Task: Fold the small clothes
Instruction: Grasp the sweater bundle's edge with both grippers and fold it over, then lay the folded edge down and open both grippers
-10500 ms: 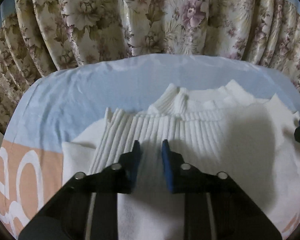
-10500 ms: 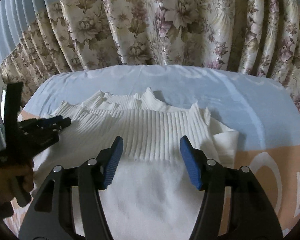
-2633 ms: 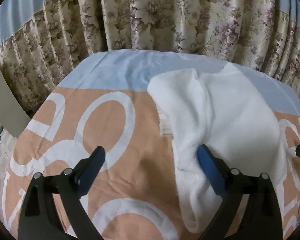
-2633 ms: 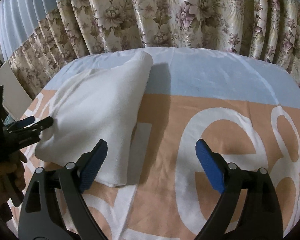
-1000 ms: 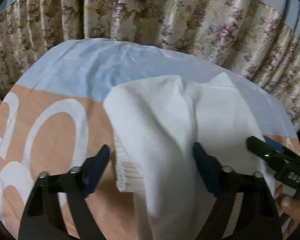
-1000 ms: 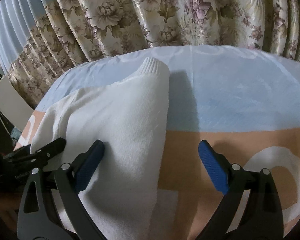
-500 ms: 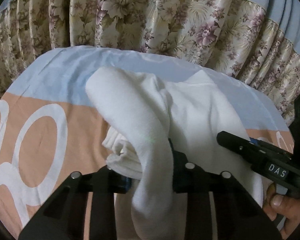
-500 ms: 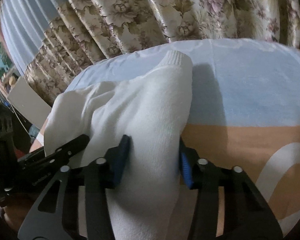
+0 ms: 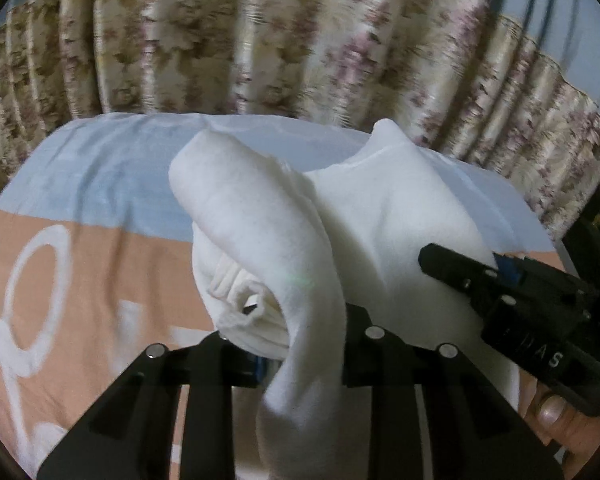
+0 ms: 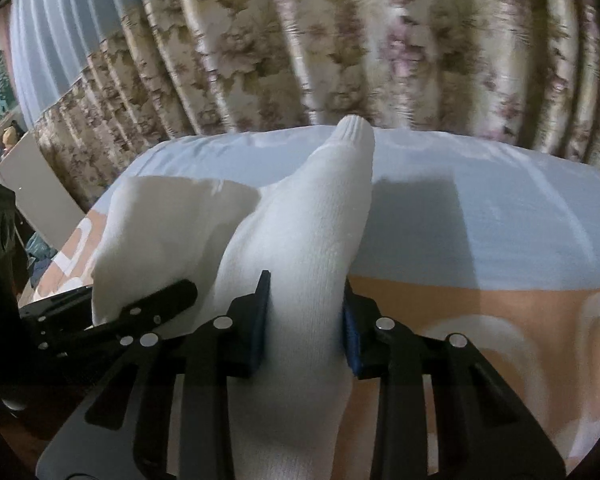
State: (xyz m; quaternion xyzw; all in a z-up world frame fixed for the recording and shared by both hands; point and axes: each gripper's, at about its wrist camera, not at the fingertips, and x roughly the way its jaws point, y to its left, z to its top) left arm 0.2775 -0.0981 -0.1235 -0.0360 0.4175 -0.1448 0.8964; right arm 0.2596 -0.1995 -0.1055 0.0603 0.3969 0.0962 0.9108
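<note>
A folded white knit sweater [image 9: 380, 208] is lifted off the bed sheet [image 9: 80, 200], with its near edge bunched up. My left gripper [image 9: 304, 340] is shut on the sweater's near left part, and a roll of cloth bulges over its fingers. In the right wrist view my right gripper [image 10: 305, 304] has the sweater [image 10: 300, 220] pinched between its blue pads, and its jaws are closing. A ribbed cuff points up at the far end. Each gripper shows in the other's view: the right one [image 9: 460, 268] at the sweater's right side, the left one [image 10: 172, 292] at its left.
The sheet [image 10: 500, 220] is pale blue at the far end and orange with large white letters nearer me. A flowered curtain [image 9: 260, 40] hangs close behind the bed. A pale board [image 10: 32, 184] leans at the far left. A person's thumb [image 9: 552, 416] holds the right gripper.
Both grippers went from wide open around the sweater to shut on it. They have lifted its near edge, so the cloth now bunches and hangs between them.
</note>
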